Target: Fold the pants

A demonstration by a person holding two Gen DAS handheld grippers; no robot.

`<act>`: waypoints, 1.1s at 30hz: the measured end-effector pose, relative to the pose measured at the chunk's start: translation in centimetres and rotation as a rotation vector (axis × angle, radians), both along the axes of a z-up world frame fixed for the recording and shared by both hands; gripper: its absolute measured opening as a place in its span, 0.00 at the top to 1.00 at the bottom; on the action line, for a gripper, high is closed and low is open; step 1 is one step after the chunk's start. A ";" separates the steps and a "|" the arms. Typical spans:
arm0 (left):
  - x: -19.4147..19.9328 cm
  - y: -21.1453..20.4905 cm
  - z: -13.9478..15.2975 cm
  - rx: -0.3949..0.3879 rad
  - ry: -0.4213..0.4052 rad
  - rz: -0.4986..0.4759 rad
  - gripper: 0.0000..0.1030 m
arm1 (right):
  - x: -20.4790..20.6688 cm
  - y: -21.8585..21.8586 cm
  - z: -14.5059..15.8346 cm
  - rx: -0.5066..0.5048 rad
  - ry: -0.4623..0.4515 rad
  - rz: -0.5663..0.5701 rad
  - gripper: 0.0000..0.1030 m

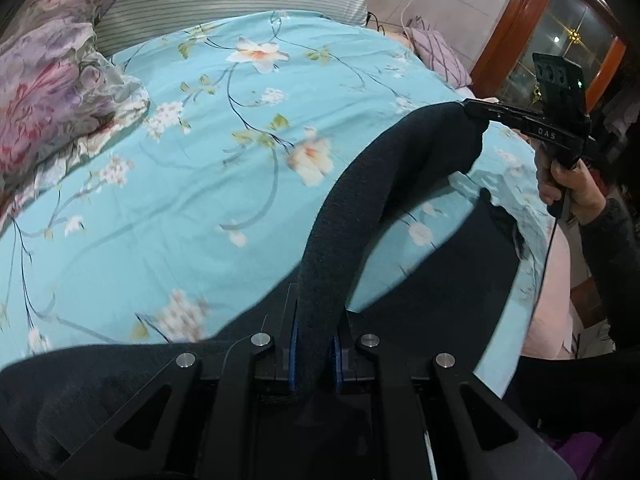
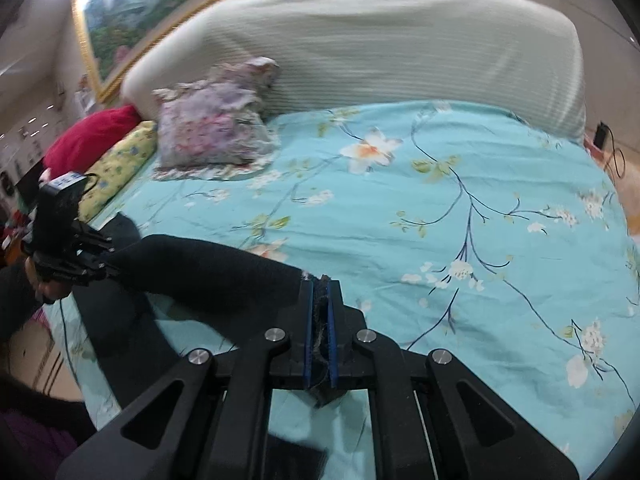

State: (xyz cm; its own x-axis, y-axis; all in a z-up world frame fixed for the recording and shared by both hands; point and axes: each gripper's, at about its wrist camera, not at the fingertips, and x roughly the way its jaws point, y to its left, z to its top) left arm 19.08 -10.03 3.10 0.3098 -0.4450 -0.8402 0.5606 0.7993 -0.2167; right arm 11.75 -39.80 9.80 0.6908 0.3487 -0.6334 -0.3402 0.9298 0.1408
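Observation:
Black pants [image 1: 360, 200] hang between my two grippers above a turquoise floral bedspread [image 1: 180, 200]. My left gripper [image 1: 316, 344] is shut on one end of the pants' top edge. My right gripper [image 2: 320, 320] is shut on the other end. In the left wrist view the right gripper [image 1: 476, 110] shows at the far right, pinching the fabric. In the right wrist view the left gripper [image 2: 108, 268] shows at the left, holding the pants [image 2: 208, 268]. The rest of the pants drapes down onto the bed's near edge [image 1: 460, 248].
A floral pillow [image 1: 52, 92] lies at the bed's left side, also seen in the right wrist view [image 2: 212, 128]. A striped padded headboard [image 2: 380, 48] stands behind. A red pillow [image 2: 92, 136] and a yellow one [image 2: 116, 164] lie far left. A wooden cabinet [image 1: 560, 40] stands at right.

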 end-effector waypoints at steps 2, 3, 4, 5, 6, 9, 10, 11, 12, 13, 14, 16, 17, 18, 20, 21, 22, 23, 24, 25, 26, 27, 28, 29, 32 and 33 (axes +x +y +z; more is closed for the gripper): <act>-1.5 -0.1 -0.2 -0.002 -0.001 -0.007 0.89 | -1.5 0.0 -0.1 0.008 -0.018 0.022 0.93; -2.0 -0.2 -0.3 -0.001 -0.004 -0.012 0.89 | -2.4 0.0 -0.2 0.005 -0.027 0.029 0.93; -2.5 -0.4 -0.4 0.003 -0.006 -0.020 0.89 | -3.3 -0.1 -0.4 -0.006 -0.032 0.029 0.93; -3.5 -0.6 -0.4 0.008 -0.012 -0.034 0.89 | -4.0 -0.1 -0.6 -0.011 -0.032 0.030 0.93; -4.0 -0.7 -0.5 0.010 -0.019 -0.044 0.89 | -4.8 -0.2 -0.8 -0.017 -0.030 0.030 0.93; -5.5 -0.9 -0.4 0.015 -0.037 -0.068 0.89 | -6.9 -0.3 -1.6 -0.038 -0.024 0.035 0.93; -5.8 -0.9 -0.5 0.016 -0.041 -0.070 0.89 | -7.5 -0.4 -1.7 -0.043 -0.020 0.037 0.93; -6.1 -0.9 -0.5 0.014 -0.042 -0.071 0.89 | -8.0 -0.4 -1.9 -0.049 -0.018 0.039 0.93; -6.4 -0.8 -0.4 0.009 -0.044 -0.072 0.89 | -8.4 -0.3 -1.9 -0.053 -0.020 0.039 0.93; -6.8 -0.8 -0.4 0.009 -0.051 -0.072 0.89 | -9.1 -0.3 -1.9 -0.058 -0.026 0.039 0.93; -7.1 -0.7 -0.4 0.010 -0.057 -0.073 0.89 | -9.6 -0.2 -1.9 -0.059 -0.031 0.039 0.93; -7.9 -0.7 -0.3 0.010 -0.071 -0.081 0.89 | -10.7 0.1 -1.7 -0.069 -0.051 0.042 0.93; -8.3 -0.5 -0.4 0.006 -0.074 -0.086 0.89 | -11.2 0.3 -1.8 -0.075 -0.057 0.042 0.93; -8.6 -0.5 -0.5 0.006 -0.074 -0.089 0.89 | -11.8 0.5 -1.8 -0.082 -0.058 0.041 0.93; -9.4 -0.6 -1.2 0.010 -0.070 -0.099 0.89 | -12.5 0.6 -2.2 -0.079 -0.056 0.036 0.93; -9.6 -0.6 -1.4 0.011 -0.066 -0.105 0.89 | -12.8 0.6 -2.6 -0.075 -0.046 0.032 0.93; -9.9 -0.7 -1.9 0.010 -0.059 -0.109 0.89 | -13.1 0.6 -3.0 -0.073 -0.038 0.025 0.93; -10.1 -0.8 -2.2 0.009 -0.053 -0.111 0.89 | -13.2 0.6 -3.3 -0.073 -0.032 0.020 0.93; -10.2 -0.9 -2.5 0.013 -0.050 -0.112 0.89 | -13.4 0.6 -3.8 -0.072 -0.021 0.011 0.93; -10.2 -1.0 -2.9 0.021 -0.049 -0.112 0.89 | -13.5 0.6 -4.3 -0.074 -0.009 0.004 0.93; -10.3 -1.2 -3.3 0.033 -0.053 -0.112 0.89 | -13.6 0.6 -4.6 -0.074 0.000 0.000 0.93; -10.4 -1.3 -3.5 0.036 -0.055 -0.111 0.88 | -13.6 0.6 -5.0 -0.078 0.013 -0.006 0.93; -10.4 -1.3 -3.7 0.033 -0.054 -0.107 0.88 | -13.7 0.6 -5.3 -0.083 0.020 -0.008 0.93; -10.3 -1.2 -4.0 0.022 -0.050 -0.101 0.87 | -13.8 0.7 -5.6 -0.086 0.026 -0.012 0.93; -9.9 -0.9 -4.5 -0.004 -0.039 -0.077 0.83 | -13.6 0.5 -7.1 -0.082 0.069 -0.045 0.92; -9.9 -0.9 -4.7 -0.009 -0.033 -0.070 0.81 | -13.6 0.5 -7.5 -0.079 0.080 -0.058 0.91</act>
State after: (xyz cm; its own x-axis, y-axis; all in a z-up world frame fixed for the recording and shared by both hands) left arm 9.16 -10.91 -1.58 0.3053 -0.4742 -0.8258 0.6219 0.7560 -0.2042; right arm -1.83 -39.29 2.26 0.6545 0.2565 -0.7113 -0.2762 0.9568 0.0909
